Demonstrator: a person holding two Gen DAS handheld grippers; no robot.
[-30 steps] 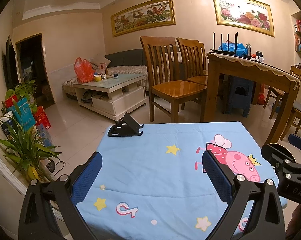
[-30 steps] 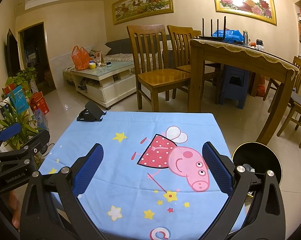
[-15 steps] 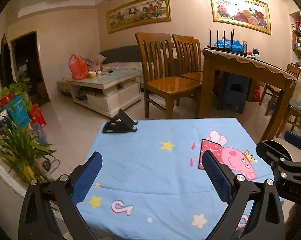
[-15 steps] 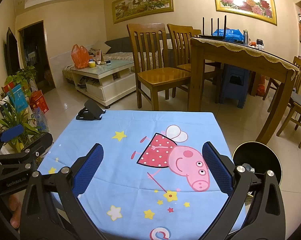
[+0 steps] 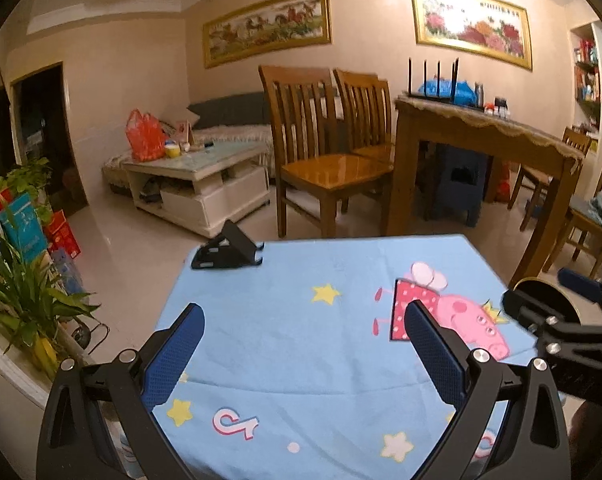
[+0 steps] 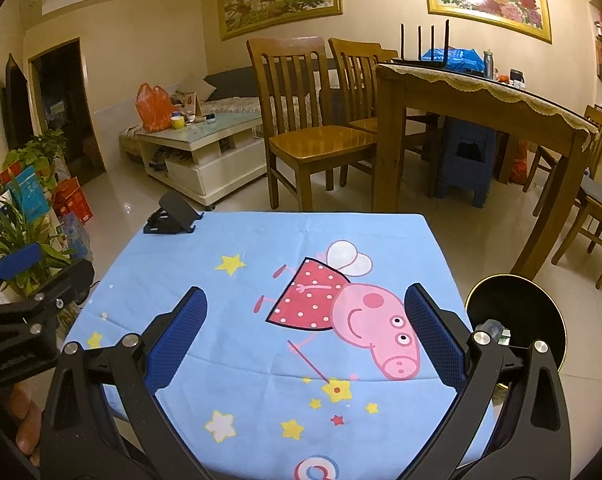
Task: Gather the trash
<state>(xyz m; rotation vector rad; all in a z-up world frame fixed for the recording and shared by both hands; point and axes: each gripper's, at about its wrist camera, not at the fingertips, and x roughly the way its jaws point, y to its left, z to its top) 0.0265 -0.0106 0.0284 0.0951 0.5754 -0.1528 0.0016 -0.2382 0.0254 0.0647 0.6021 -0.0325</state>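
Left gripper (image 5: 301,344) and right gripper (image 6: 305,328): jaws spread wide, holding nothing, above the blue cartoon cloth (image 6: 261,280); round black bin (image 6: 517,316), gold-rimmed, beside the table's right edge, small items partly visible inside.

We see a small table under a light blue cartoon cloth (image 6: 221,300), printed with a pink pig (image 6: 377,328) and stars. Relative to that pig, a black folding phone stand (image 6: 173,220) sits at the far left corner, directly on the cloth.
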